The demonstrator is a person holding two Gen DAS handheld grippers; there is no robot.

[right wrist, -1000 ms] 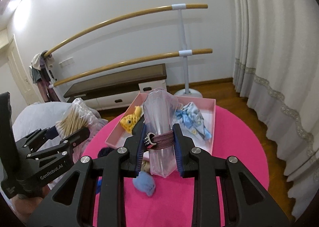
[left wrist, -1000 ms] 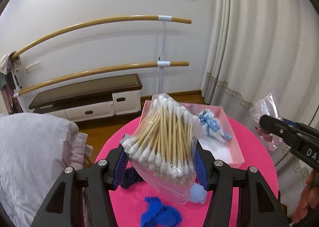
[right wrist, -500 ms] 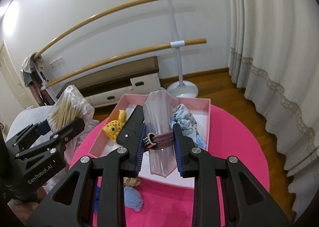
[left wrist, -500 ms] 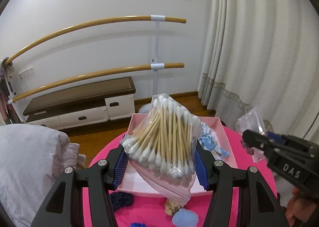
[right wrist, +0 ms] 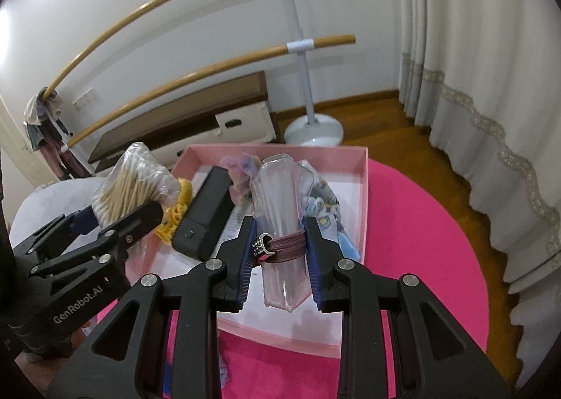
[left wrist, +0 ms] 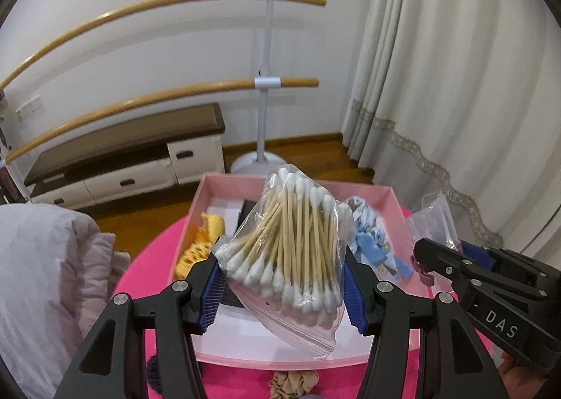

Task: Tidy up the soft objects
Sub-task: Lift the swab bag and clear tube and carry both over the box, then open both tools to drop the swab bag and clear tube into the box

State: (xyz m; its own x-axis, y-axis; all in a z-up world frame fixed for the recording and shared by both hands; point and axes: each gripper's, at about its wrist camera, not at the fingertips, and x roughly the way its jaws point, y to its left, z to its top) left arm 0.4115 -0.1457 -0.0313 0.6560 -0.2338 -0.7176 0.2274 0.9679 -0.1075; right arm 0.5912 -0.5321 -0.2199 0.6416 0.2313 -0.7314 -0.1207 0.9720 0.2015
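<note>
My left gripper (left wrist: 280,290) is shut on a clear bag of cotton swabs (left wrist: 291,244) and holds it over the pink tray (left wrist: 392,199); the bag also shows in the right wrist view (right wrist: 129,185). My right gripper (right wrist: 278,251) is shut on a clear pouch bound by a mauve hair tie (right wrist: 280,220), above the pink tray (right wrist: 364,195). In the tray lie a yellow knitted toy (left wrist: 203,241), a blue patterned cloth (left wrist: 371,241), a black case (right wrist: 207,213) and a pale purple cloth (right wrist: 238,167).
The tray sits on a round pink table (right wrist: 420,230). A tan scrunchie (left wrist: 294,381) and a dark blue knitted item (left wrist: 154,371) lie on the table in front of the tray. A pale quilt (left wrist: 45,276) is at the left. Ballet bars, a low cabinet and curtains stand behind.
Both grippers have moved forward with their bags, from over the table's near part to above the pink tray. The loose blue items on the table have dropped out of view.
</note>
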